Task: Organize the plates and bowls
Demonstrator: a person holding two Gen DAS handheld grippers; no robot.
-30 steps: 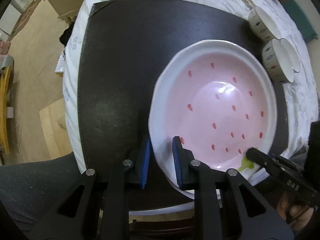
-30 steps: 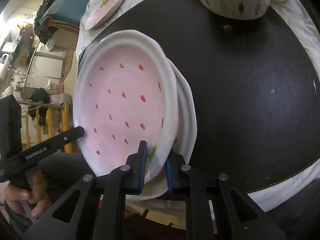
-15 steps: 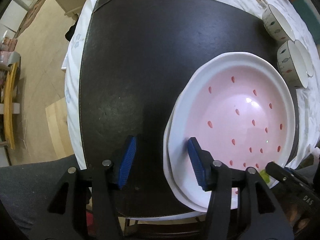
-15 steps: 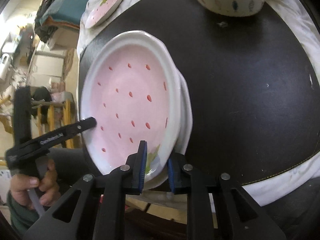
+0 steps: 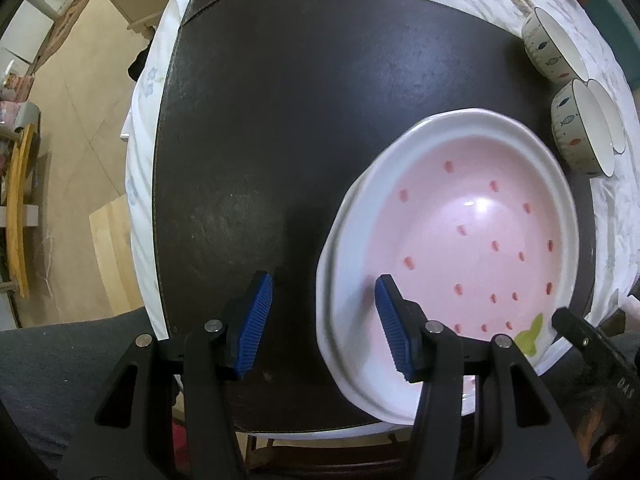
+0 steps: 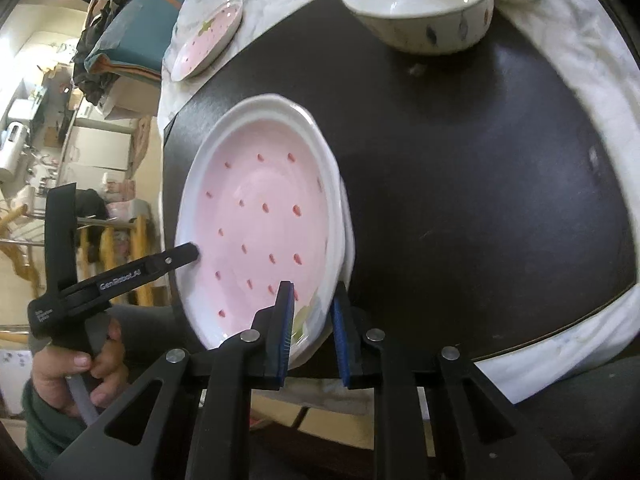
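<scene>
Your right gripper (image 6: 310, 328) has its ribbed blue jaws clamped on the near rim of the pink plate (image 6: 264, 216), right at the green leaf mark. Your left gripper (image 5: 318, 320) has just let its jaws spread; they stand apart, one over the dark mat, the other over the plate's rim, and neither presses on anything.

You have two stacked plates at the near right corner of the black mat (image 5: 280, 120). The top one is glossy ceramic, a rounded strawberry shape with a white wavy rim, a pink well and small red seed marks. The lower plate (image 5: 325, 308) shows only as a white edge poking out beneath it.

Further out, a third strawberry plate (image 6: 208, 38) lies on the white floral tablecloth (image 5: 138, 168) that covers the counter, beyond the mat's far corner. Three bowls show in the left wrist view: one cream bowl (image 5: 554, 50) with painted fish, and a nested pair (image 5: 580, 128) just beside it.
</scene>
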